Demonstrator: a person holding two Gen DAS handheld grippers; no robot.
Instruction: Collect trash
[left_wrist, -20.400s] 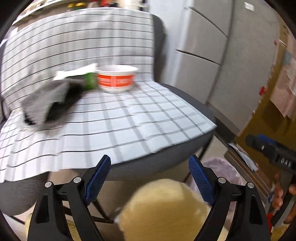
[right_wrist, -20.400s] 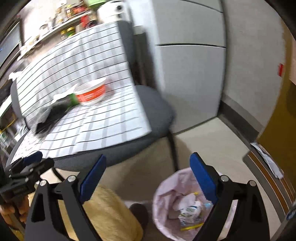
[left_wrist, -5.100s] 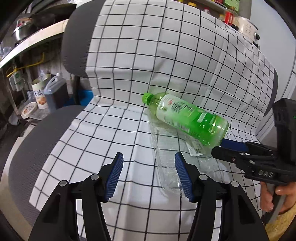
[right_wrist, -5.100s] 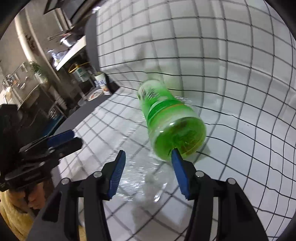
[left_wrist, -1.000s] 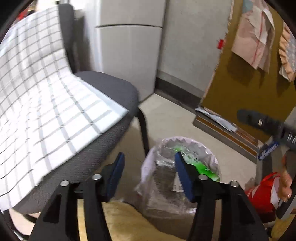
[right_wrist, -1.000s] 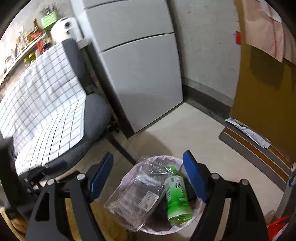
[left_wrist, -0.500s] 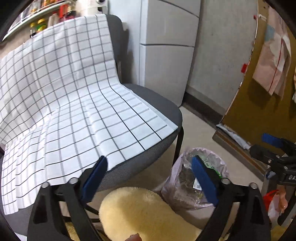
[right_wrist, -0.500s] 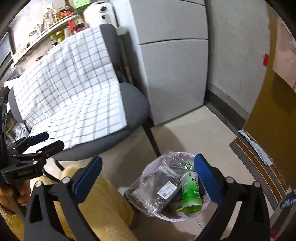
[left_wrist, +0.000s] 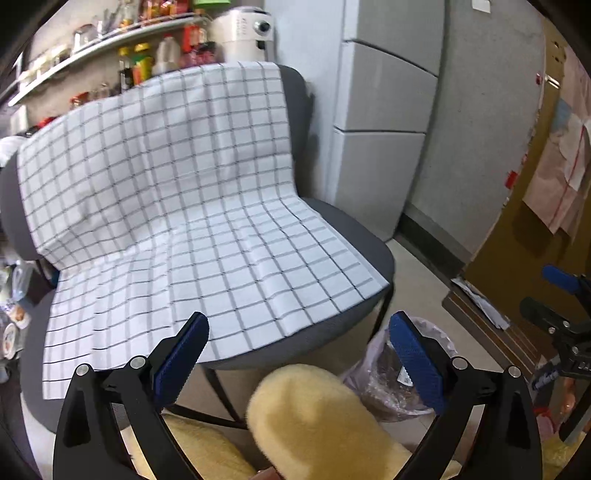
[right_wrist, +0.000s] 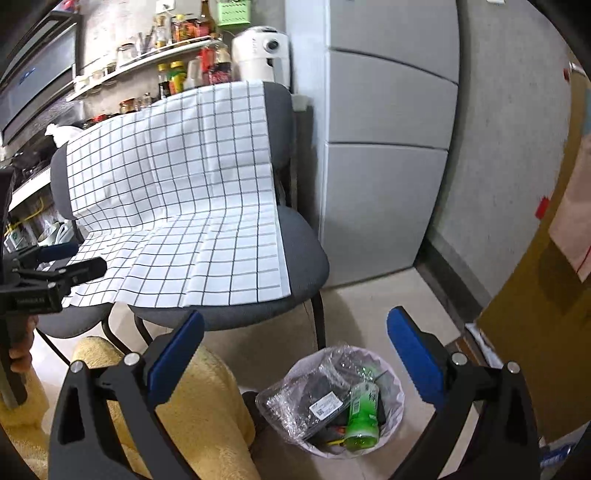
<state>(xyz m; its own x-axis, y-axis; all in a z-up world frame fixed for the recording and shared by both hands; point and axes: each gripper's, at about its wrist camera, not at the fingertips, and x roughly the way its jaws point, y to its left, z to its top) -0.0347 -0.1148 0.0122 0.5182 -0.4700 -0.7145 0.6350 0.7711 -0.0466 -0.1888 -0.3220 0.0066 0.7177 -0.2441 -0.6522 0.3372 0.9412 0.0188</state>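
Note:
A small bin with a pale bag liner stands on the floor right of the chair. In it lie a green bottle and a crumpled clear plastic container. In the left wrist view the bin shows partly behind my knee. My right gripper is open and empty, above and in front of the bin. My left gripper is open and empty, facing the chair seat. The checked cloth on the chair holds no trash.
Two grey chairs stand side by side under the cloth. A grey cabinet stands right of them. A brown board leans at the right. My yellow-clad knee fills the near foreground. A shelf with bottles runs behind.
Both grippers have pulled back and up from the bin, and the chair now fills more of each view. The bottle and the plastic container stay in the bin.

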